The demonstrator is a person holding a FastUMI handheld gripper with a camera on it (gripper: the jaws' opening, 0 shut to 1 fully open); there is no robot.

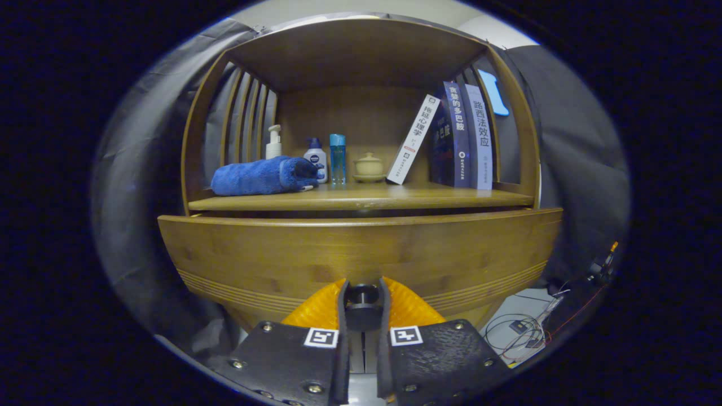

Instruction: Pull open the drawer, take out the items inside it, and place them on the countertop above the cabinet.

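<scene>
Gripper [362, 293] clamped on drawer knob [362, 295], drawer [361, 248] ajar (contents hidden)

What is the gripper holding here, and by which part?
The gripper is shut on the drawer knob, one finger on each side, at the front of the wooden drawer.

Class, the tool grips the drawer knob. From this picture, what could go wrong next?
1. The tool is closed on the small dark round knob; it could slip off mid-pull.
2. A hard tug on the wooden drawer front might jolt the cabinet, toppling the leaning white book or slim blue bottle.
</scene>
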